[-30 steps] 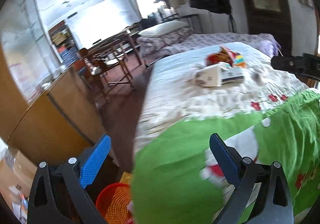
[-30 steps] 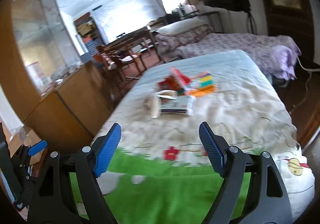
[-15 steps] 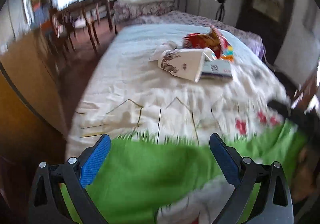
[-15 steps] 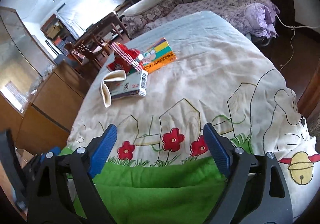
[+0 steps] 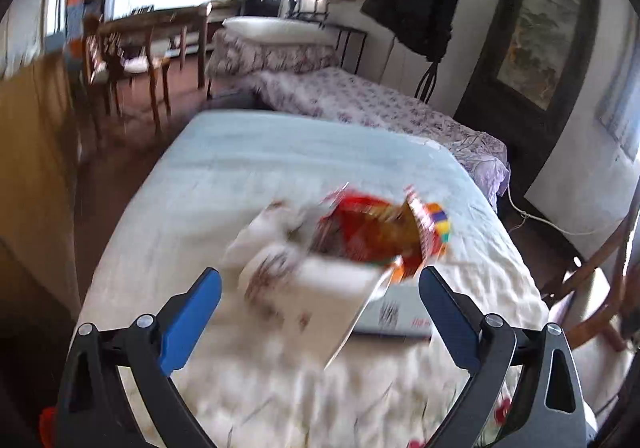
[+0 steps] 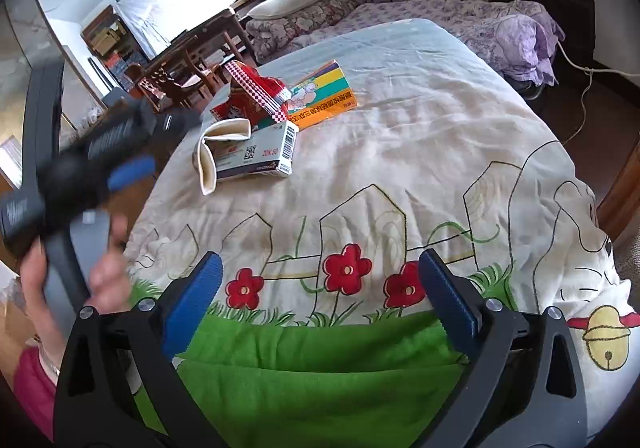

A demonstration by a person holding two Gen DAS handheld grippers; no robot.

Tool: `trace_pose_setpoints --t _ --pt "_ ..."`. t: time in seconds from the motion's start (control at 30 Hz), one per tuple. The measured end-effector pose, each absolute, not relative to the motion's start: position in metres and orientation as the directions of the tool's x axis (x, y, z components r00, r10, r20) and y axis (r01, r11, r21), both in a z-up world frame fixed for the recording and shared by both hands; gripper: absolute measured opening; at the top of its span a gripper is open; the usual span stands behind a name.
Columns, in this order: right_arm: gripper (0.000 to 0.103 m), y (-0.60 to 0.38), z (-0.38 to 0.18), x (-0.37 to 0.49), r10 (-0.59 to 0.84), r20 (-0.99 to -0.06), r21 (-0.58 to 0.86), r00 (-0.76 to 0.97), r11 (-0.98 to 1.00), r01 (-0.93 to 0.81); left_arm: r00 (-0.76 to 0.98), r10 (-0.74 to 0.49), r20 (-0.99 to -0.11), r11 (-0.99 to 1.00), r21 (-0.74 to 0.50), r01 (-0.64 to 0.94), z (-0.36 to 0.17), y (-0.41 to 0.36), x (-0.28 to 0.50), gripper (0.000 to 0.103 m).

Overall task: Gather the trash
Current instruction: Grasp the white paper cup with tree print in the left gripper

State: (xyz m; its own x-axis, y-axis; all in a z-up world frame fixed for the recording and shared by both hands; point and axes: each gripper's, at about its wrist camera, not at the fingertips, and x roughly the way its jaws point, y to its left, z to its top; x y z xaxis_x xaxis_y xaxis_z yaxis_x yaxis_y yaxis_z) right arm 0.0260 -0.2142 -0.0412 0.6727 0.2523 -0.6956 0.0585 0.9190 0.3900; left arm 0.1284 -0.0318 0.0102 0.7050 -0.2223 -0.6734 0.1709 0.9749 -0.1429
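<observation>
Bedroom: bed (image 6: 420, 136) covered with a cream quilt printed with a fence, red flowers and a green band at the near edge. A second bed (image 5: 360, 100) with a floral cover sits behind it, a wooden table and chairs (image 5: 132, 48) further back left, and a dark coat (image 5: 416, 8) hangs on the wall.

Trash is clustered mid-bed, toward the left side. It consists of a squashed white paper cup (image 6: 212, 152) leaning against a white barcoded box (image 6: 260, 156), a red snack bag (image 6: 252, 96) behind them, and a flat striped orange-green-purple packet (image 6: 324, 96) touching the bag on its right. The same pile is badly blurred in the left wrist view, with cup (image 5: 296, 288) nearest and red bag (image 5: 372, 232) behind it.

Left gripper (image 5: 320, 312) has its jaws spread, blue pads either side of the pile and nothing pinched. The right wrist view shows it in a hand (image 6: 72, 272) at the bed's left edge, blurred.

Right gripper (image 6: 320, 300) has its jaws opening and already wide. Between them is only quilt. It hangs over the near flower print, well short of the trash.
</observation>
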Motion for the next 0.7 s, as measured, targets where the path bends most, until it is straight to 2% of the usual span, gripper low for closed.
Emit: trace_pose_setpoints --t 0.1,0.23,0.47,0.6,0.63,0.7 --pt "0.096 -0.214 -0.042 0.028 0.249 -0.701 0.387 0.668 0.920 0.063 0.705 -0.162 -0.690 0.981 -0.036 0.190 -0.001 -0.051 0.129 0.097" --pt "0.096 -0.212 -0.043 0.029 0.252 -0.702 0.390 0.667 0.918 0.064 0.680 -0.029 -0.733 0.990 0.074 0.122 -0.015 -0.049 0.141 0.097" --pt "0.096 -0.213 -0.042 0.027 0.272 -0.693 0.409 0.668 0.911 0.053 0.626 -0.023 -0.779 0.993 -0.093 -0.079 -0.016 0.029 0.120 0.097" --pt "0.096 -0.212 -0.040 0.026 0.277 -0.688 0.412 0.670 0.910 0.046 0.647 -0.208 -0.734 0.924 -0.364 -0.115 -0.007 0.073 0.103 0.097" --pt "0.096 -0.212 -0.040 0.026 0.278 -0.688 0.412 0.671 0.910 0.046 0.648 -0.230 -0.727 0.915 -0.388 -0.110 -0.007 0.076 0.103 0.097" --pt "0.096 -0.212 -0.041 0.026 0.278 -0.687 0.413 0.672 0.910 0.046 0.640 -0.216 -0.738 0.934 -0.348 -0.087 -0.005 0.068 0.111 0.097"
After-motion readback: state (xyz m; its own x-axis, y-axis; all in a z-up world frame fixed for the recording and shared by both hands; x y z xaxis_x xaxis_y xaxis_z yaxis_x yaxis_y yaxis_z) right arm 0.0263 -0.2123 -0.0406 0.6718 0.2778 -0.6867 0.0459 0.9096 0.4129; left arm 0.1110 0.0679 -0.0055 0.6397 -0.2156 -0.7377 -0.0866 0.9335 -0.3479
